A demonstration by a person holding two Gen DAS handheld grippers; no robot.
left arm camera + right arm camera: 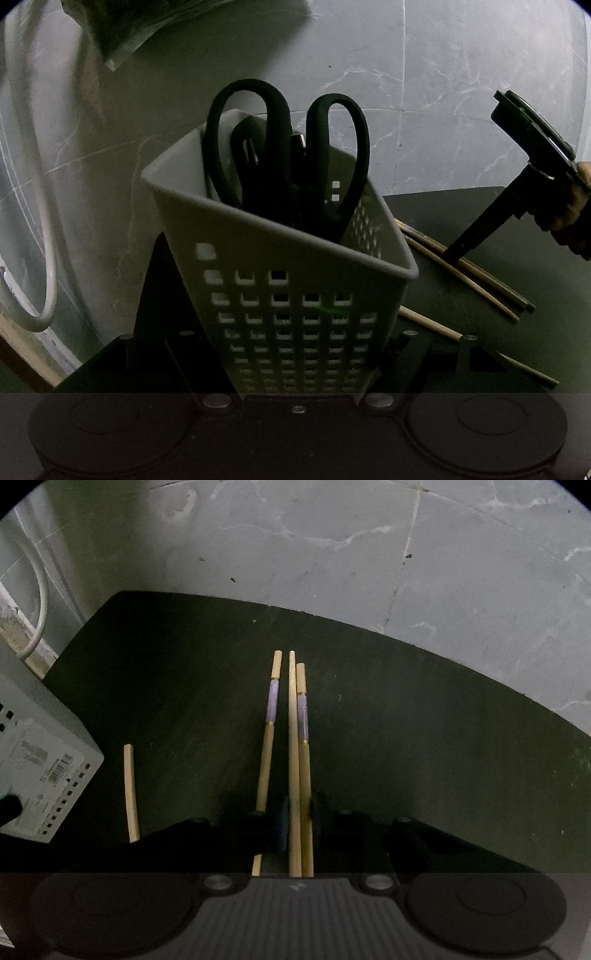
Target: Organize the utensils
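A grey perforated utensil basket (288, 295) stands tilted between the fingers of my left gripper (286, 325), which is shut on its sides. Black-handled scissors (332, 147) and another dark utensil stick out of its top. On the dark tabletop (406, 738) lie several wooden chopsticks. My right gripper (300, 819) points down at them and is shut on two: a plain chopstick (293, 738) and a purple-banded chopstick (303, 716). A second purple-banded chopstick (271, 709) lies just left of the fingers. Another plain chopstick (129, 786) lies further left. The left wrist view shows the right gripper (454, 254) on the chopsticks (480, 288).
The basket's base with a barcode label (37, 760) is at the left edge of the right wrist view. The table's far edge (332, 618) drops to a grey marbled tile floor (443, 554). A white cable (44, 221) and a plastic bag (147, 29) lie on the floor.
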